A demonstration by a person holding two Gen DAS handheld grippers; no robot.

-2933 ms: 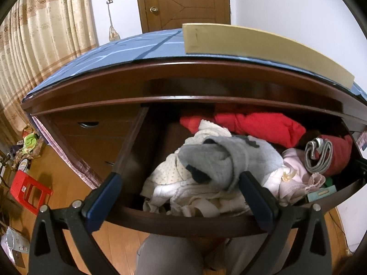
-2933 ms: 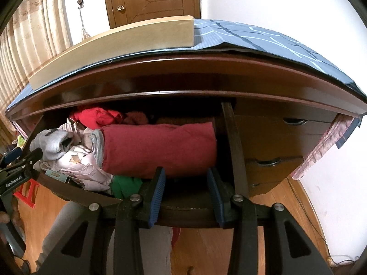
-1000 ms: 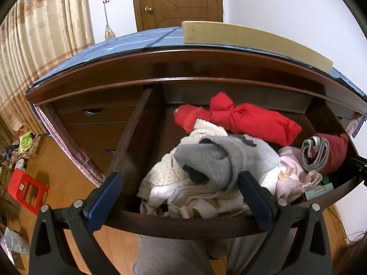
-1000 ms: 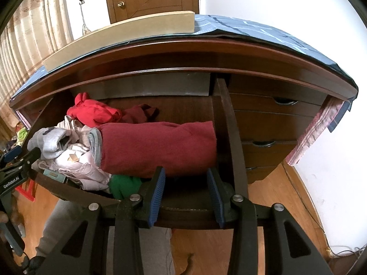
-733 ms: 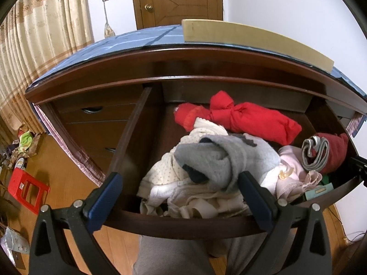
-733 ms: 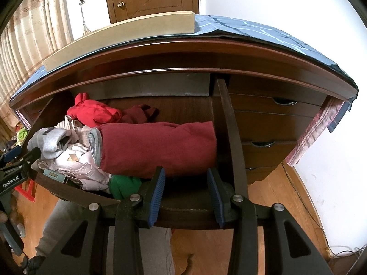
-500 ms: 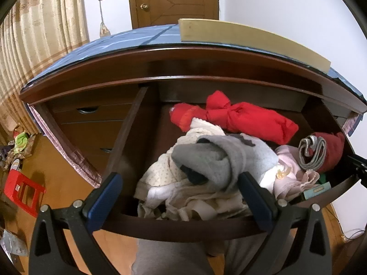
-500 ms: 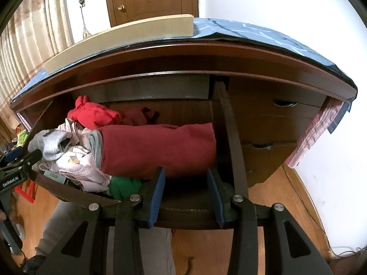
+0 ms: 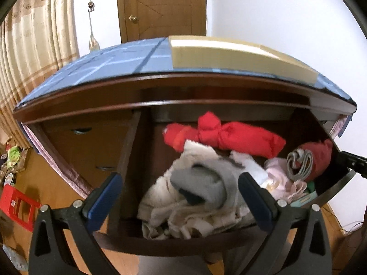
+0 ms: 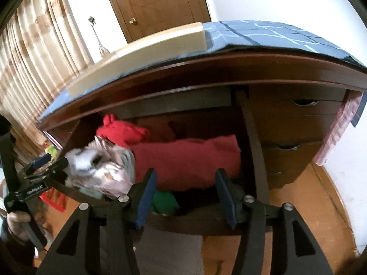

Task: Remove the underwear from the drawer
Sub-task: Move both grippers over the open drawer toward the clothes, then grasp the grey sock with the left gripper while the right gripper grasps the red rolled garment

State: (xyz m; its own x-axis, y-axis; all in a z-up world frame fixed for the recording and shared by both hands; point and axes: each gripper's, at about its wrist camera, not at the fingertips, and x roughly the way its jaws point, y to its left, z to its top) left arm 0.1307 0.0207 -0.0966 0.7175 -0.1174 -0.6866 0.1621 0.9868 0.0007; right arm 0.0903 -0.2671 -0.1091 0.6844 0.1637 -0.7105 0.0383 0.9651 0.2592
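The dark wooden drawer (image 9: 179, 244) stands pulled out, full of clothes. In the left wrist view a grey garment (image 9: 206, 185) lies on a cream and white pile (image 9: 183, 220), with a bright red knotted roll (image 9: 229, 137) behind and a pink piece (image 9: 282, 183) to the right. My left gripper (image 9: 181, 197) is open and empty, just in front of the grey garment. In the right wrist view a dark red roll (image 10: 190, 160) and a green piece (image 10: 164, 202) lie in the drawer (image 10: 252, 146). My right gripper (image 10: 185, 194) is open and empty at the drawer's front edge.
A beige board (image 9: 240, 57) lies on the blue cloth (image 9: 110, 68) on the dresser top. Shut drawers flank the open one (image 10: 298, 126). A red stool (image 9: 16, 206) stands on the wooden floor at left. A door (image 9: 160, 6) and curtain (image 9: 34, 45) stand behind.
The drawer came out further since the earliest frames. Both grippers have now lifted and tilted, and the right one has opened wider. Nothing has been taken hold of.
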